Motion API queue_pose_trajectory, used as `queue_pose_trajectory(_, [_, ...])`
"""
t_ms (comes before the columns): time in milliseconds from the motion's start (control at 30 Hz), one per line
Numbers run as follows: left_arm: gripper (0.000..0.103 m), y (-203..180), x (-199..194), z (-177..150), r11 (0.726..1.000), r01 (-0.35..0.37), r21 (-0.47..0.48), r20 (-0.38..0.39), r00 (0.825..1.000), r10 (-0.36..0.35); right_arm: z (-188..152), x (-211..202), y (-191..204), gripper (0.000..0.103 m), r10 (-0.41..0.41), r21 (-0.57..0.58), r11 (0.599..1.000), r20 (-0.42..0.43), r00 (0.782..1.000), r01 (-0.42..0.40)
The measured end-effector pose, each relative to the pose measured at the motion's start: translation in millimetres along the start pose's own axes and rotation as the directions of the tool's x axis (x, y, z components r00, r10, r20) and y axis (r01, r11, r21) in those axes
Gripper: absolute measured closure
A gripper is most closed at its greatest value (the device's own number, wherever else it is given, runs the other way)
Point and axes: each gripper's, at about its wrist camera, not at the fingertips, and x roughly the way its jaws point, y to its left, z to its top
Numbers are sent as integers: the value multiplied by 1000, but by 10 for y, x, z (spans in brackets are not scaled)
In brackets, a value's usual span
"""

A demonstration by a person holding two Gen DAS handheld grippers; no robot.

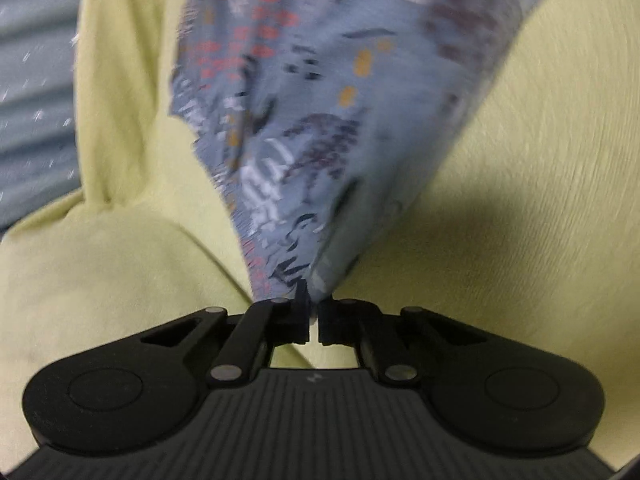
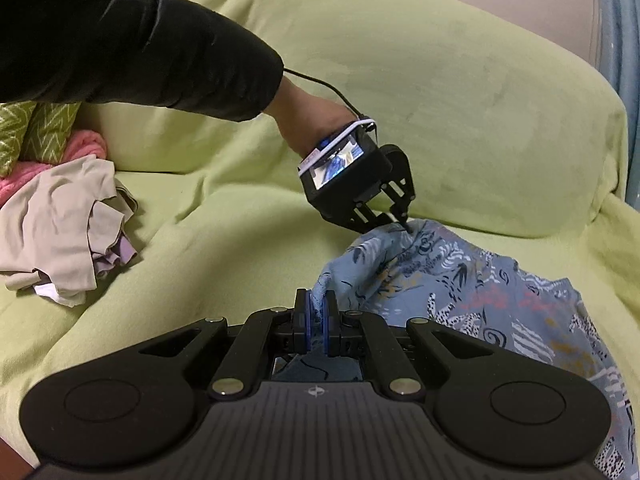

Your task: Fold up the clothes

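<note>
Lighting: soft, even, indoor; source not visible. Shadows: faint, beneath the patterned garment on the green cover. Left wrist view: heavy motion blur, print smeared, cover streaked. Right wrist view: sharp. Both: fisheye bending at edges, dark corner vignette. Glare: none

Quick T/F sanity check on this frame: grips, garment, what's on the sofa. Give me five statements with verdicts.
1. The left gripper is shut on the blue patterned garment. True.
2. The right gripper is open and holds nothing. False: its blue pads pinch an edge of the same garment.
3. A heap of unfolded clothes lies on the sofa's left side. True.
4. The sofa cover is dark red. False: it is light green.
5. The person's sleeve is white. False: it is black.
</note>
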Motion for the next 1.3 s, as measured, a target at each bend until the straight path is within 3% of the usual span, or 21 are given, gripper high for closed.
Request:
queue_pose_trajectory(300, [101,538,-400,153,988,14,-154,-54,998,-23,-98,-391,-477,99,-27,244,969,-22,999,32])
queue_pose_trajectory(767, [101,952,-524,814,999,8,-52,-72,997,-12,-498,-763,-857,99,-108,373,920,-62,992,124])
queue_pose_trajectory(933, [101,1168,-521,1006,1000,-14,18,-57,998,15,-608,-995,-1024,99,-119,412,904,-22,993,118])
queue_pose_trajectory(1033, [101,1423,-443,1188,999,-30,13,-13,999,31,-680,-1152,-1145,99,-132,440,890,6,991,116])
queue_pose_trajectory(1200, [101,1812,-68,1635,999,-22,-25,67,997,24,-943,-1513,-1561,99,-238,556,811,28,971,183])
queue_pose_trajectory(1300, [101,1887,290,1935,1000,10,-28,90,996,-7,-1166,-1619,-1857,99,-320,609,748,-19,947,265])
